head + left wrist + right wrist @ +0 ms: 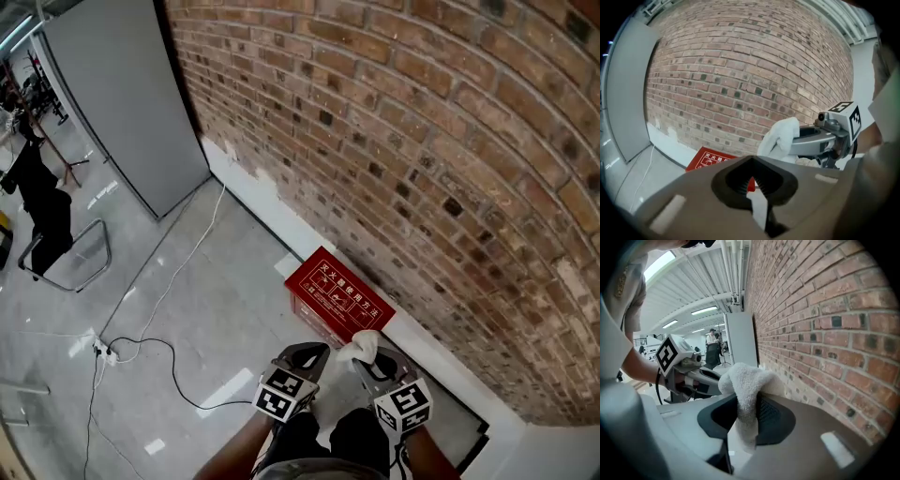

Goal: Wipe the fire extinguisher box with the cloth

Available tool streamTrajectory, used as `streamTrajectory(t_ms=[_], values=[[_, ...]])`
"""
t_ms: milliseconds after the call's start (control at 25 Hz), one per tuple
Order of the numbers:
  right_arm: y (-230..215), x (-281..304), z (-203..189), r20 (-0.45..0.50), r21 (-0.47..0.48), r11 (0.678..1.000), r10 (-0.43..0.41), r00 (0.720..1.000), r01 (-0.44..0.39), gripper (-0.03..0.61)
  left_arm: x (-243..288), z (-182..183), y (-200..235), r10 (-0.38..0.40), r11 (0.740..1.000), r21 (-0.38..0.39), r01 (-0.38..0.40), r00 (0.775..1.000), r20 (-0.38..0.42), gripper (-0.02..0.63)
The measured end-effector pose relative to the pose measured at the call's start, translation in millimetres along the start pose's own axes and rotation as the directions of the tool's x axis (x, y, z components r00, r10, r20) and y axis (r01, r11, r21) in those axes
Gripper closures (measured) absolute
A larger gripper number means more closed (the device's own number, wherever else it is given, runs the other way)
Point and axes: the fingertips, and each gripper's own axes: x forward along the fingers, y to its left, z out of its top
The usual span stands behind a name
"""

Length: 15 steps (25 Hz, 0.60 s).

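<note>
The red fire extinguisher box (337, 300) lies on the floor against the brick wall (422, 141), below and ahead of both grippers. In the left gripper view the box (710, 160) shows past the jaws. My right gripper (373, 361) is shut on a white cloth (361, 349), held up in the air. The cloth (745, 380) bulges out from between the right gripper's (747, 397) pads and hangs down behind them. My left gripper (305, 358) is beside it on the left. Its jaws (751, 166) meet at the tips with nothing between them. The cloth (780, 136) shows to its right.
A grey panel (122, 94) leans against the wall at the far left. A white cable (164, 286) runs across the glossy floor to a power strip (105, 352). A white skirting (272, 211) runs along the wall's foot. A black chair (42, 216) stands far left.
</note>
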Motion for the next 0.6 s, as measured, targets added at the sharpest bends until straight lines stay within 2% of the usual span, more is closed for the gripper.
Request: streamTrajectory(t_ms=[280, 600], values=[[-20, -33, 87, 0.161, -0.026, 1.0, -0.006, 0.987, 0.01, 0.463, -17, 70, -25, 0.021, 0.999, 0.029, -0.022, 0.998, 0.057, 0.614], [-45, -57, 145, 0.247, -0.127, 0.991, 0.069, 0.966, -0.038, 0.463, -23, 137, -47, 0.135, 0.988, 0.05, -0.143, 0.981, 0.143, 0.614]])
